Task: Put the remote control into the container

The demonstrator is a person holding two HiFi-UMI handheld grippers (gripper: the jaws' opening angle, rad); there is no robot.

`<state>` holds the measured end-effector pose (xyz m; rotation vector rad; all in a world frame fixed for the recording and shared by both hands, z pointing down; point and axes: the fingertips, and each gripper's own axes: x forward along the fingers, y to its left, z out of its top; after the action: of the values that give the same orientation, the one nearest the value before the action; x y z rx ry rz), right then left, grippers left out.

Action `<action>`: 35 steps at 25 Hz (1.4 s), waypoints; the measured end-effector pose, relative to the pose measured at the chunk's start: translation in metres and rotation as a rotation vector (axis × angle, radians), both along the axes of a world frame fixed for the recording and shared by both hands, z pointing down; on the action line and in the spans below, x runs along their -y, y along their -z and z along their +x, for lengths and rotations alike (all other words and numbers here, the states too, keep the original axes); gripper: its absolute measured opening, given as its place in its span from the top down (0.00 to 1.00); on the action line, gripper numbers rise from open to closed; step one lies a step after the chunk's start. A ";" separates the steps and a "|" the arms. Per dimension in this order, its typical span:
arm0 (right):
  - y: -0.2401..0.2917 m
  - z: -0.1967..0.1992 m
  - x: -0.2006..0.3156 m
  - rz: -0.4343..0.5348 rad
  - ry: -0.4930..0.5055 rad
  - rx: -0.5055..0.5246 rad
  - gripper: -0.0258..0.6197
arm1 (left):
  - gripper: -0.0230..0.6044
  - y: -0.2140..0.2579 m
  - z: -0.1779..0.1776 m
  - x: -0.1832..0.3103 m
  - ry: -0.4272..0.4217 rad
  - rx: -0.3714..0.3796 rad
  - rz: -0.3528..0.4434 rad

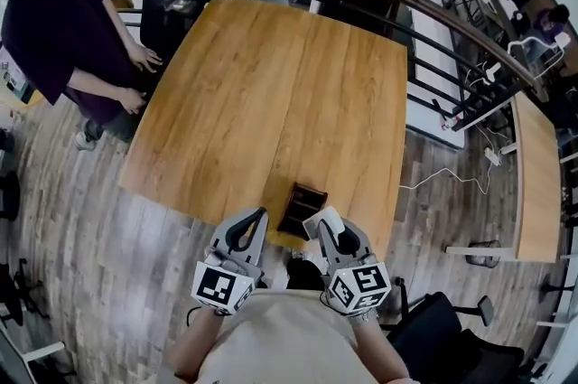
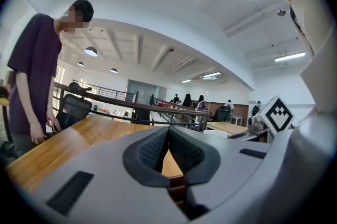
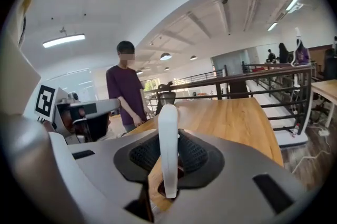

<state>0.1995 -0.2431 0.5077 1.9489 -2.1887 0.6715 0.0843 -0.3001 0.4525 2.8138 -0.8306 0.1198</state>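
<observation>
**Head view**
- Bench (image 1: 289,84): wood top, bare except for one item at its near edge.
- Container (image 1: 302,190): dark open box at the near edge of the bench, directly in front of you and just beyond both claws' tips.
- Right claw (image 1: 334,233): carries the remote control (image 1: 322,220). The remote's white end shows at the tips, just beside the container's near right corner and not yet inside.
- Left claw (image 1: 256,221): near the container's left side, not touching it.
- Person (image 1: 63,21): stands by the far left corner, well apart from the work.

**Left gripper view**
- The jaws are pressed together with nothing between them.
- This claw is idle.

**Right gripper view**
- The jaws are clamped on the remote control.
- It stands on edge between the pads, thin side to the camera, with its far end reaching past the tips.

**Handling note**
- Step in hand, as judged: carrying the remote over the container's opening.
- Move your right claw a little left and forward until the remote is above the open box.
- Tip the free end down and lower it inside before you part the jaws.
- The box sits close to the bench edge, so a knock could shift it.
- Keep your left claw ready to steady the container's wall if it slides.
</observation>
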 end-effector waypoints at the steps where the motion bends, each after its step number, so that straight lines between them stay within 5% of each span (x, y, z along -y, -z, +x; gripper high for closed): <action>1: -0.001 0.003 0.010 -0.005 0.053 -0.015 0.80 | 0.95 0.004 -0.001 0.001 0.036 -0.003 0.006; 9: -0.033 0.045 0.073 -0.052 0.377 -0.082 0.80 | 0.95 -0.016 0.011 -0.003 0.365 0.030 -0.052; 15: -0.065 0.029 0.102 -0.046 0.584 -0.113 0.80 | 0.95 -0.039 0.017 -0.003 0.478 0.107 -0.090; 35: -0.096 0.026 0.065 -0.174 0.605 -0.070 0.80 | 0.95 -0.036 0.040 -0.018 0.440 0.143 -0.091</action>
<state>0.2254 -0.3077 0.6039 1.1124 -2.3936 0.6440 0.1240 -0.2820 0.4880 2.4911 -1.4130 0.2827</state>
